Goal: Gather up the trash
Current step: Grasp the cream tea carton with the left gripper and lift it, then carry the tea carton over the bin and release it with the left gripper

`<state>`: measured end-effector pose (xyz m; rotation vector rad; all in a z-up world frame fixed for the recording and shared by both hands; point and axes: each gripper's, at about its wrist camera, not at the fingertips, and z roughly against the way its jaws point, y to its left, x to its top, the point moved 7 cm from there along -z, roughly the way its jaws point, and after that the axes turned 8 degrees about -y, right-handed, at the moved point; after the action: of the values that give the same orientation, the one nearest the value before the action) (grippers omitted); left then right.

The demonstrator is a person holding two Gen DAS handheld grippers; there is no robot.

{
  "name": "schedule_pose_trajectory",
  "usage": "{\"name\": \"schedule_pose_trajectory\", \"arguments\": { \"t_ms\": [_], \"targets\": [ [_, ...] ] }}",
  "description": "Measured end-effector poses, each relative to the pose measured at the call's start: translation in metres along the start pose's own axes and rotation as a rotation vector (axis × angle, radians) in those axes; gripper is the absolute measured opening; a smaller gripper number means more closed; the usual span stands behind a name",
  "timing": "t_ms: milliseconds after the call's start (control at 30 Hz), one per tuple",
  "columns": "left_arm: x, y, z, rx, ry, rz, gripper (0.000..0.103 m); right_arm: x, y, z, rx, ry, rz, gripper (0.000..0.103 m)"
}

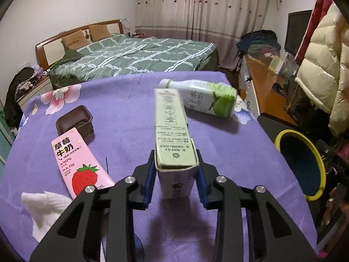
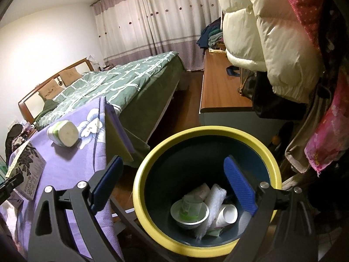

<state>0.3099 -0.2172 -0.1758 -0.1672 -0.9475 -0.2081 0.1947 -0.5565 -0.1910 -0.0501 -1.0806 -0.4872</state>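
— Left gripper [image 1: 176, 170]: pinching green carton [image 1: 172, 126] by its near end, over purple cloth [image 1: 130, 113]. Right gripper [image 2: 174, 185]?
— Spread wide, empty, above yellow-rimmed bin [image 2: 270, 152]; cups and wrappers inside. Bottle [image 1: 202, 98] lying beyond carton.

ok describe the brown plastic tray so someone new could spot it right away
Start at the purple flowered tablecloth. On its left part, just behind the pink strawberry milk carton, sits the brown plastic tray. It is the only dark, open, empty container there; its neighbours are printed cartons, a bottle and white tissue.
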Motion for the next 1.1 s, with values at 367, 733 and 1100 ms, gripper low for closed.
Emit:
{"name": "schedule_pose_trajectory", "arguments": {
  "t_ms": [367,733,1100],
  "targets": [
    [0.008,-0.040,0.035,-0.102,-0.045,-0.037,0.029,0.007,0.000,0.028,0.005,-0.047,0.010,0.089],
    [0.018,-0.142,0.037,-0.279,-0.039,-0.125,0.029,0.016,-0.042,0.059,-0.082,-0.100,0.006,0.089],
    [0.016,-0.261,0.001,-0.440,0.043,-0.208,0.029,0.017,-0.105,0.081,-0.204,-0.140,-0.037,0.089]
  ]
}}
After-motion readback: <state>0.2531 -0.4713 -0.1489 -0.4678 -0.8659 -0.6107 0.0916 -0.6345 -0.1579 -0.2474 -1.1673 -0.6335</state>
